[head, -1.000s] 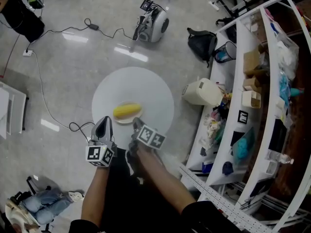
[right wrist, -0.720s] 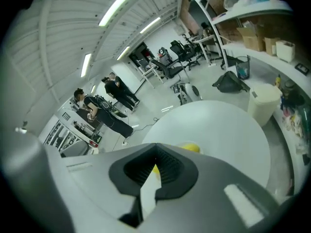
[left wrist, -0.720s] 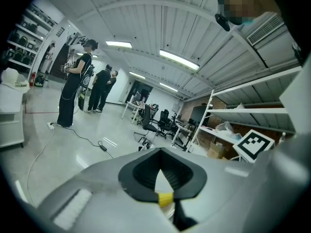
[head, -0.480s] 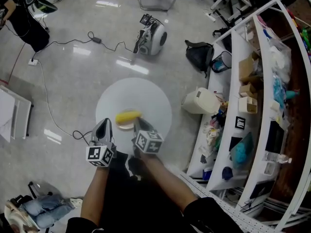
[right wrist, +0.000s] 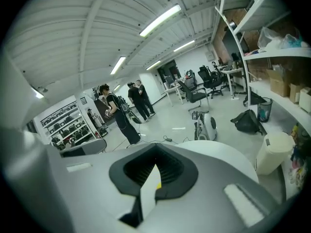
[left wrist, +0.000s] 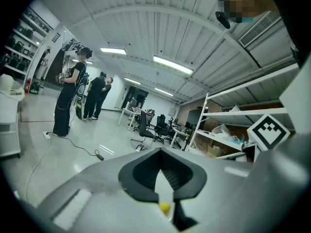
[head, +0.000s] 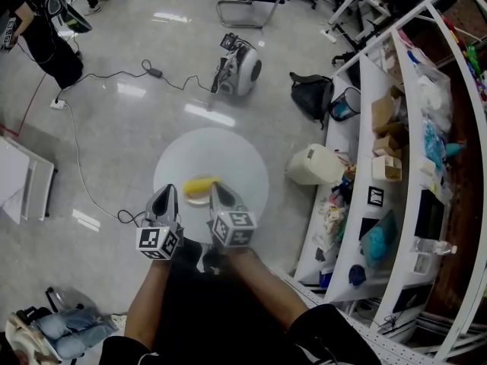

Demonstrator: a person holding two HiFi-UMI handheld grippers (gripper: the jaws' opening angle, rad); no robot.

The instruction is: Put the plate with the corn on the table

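Over the desk (head: 228,149) | right claw (head: 215,190) clenched on plate (head: 195,199) rim, corn (head: 199,184) aboard | left claw (head: 164,193) closed, empty | advice: hold plate level, lower slowly (corn may roll).

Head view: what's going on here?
A person holds a gripper in each hand. The left gripper and right gripper are each shut on the rim of a small plate carrying a corn cob, one on either side. The plate is over the round white table; whether it touches the tabletop can't be told from above.
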